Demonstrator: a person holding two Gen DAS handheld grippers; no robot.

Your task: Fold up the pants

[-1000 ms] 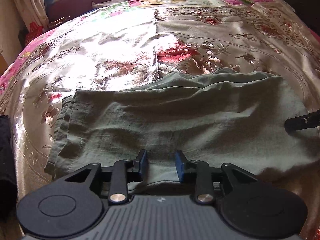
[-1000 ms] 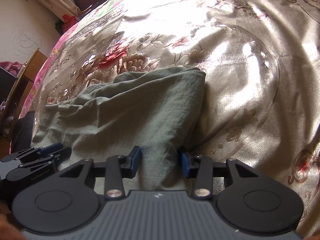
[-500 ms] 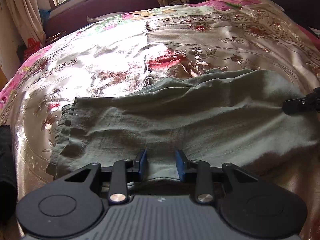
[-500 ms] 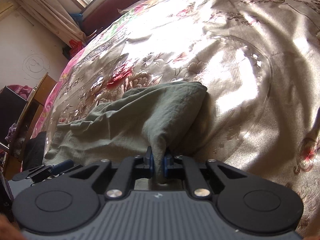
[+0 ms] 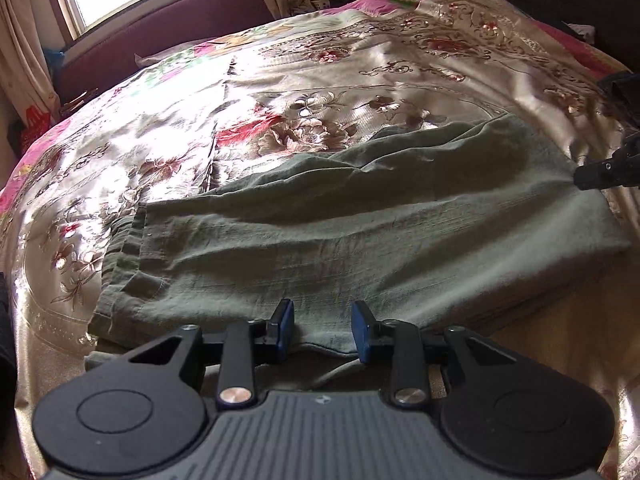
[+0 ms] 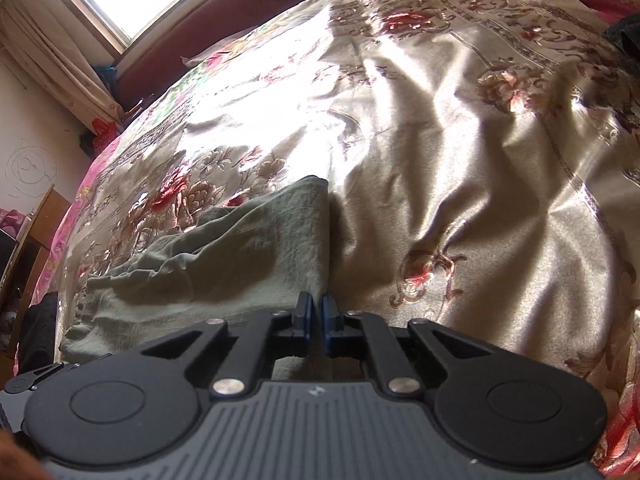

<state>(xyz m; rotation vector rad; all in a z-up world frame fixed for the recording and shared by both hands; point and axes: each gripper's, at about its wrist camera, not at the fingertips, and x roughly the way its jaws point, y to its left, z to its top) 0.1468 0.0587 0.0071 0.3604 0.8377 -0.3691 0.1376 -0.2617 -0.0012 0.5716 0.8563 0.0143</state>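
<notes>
The grey-green pants (image 5: 360, 232) lie folded lengthwise across the floral bedspread, hems at the left. My left gripper (image 5: 322, 330) is open, its blue pads on either side of the near edge of the cloth. My right gripper (image 6: 315, 318) is shut on the right end of the pants (image 6: 248, 264) and lifts that corner off the bed. It also shows in the left wrist view (image 5: 608, 168) at the far right, pinching the cloth.
The satin floral bedspread (image 5: 360, 80) covers the whole bed. A maroon headboard (image 5: 160, 28) and window stand at the far end. Dark items (image 5: 6, 340) lie at the left bed edge. A wooden cabinet (image 6: 36, 232) stands left of the bed.
My right gripper has closed on the right end of the pants and raised it. The left gripper stays open at the near edge, and both views have tilted upward.
</notes>
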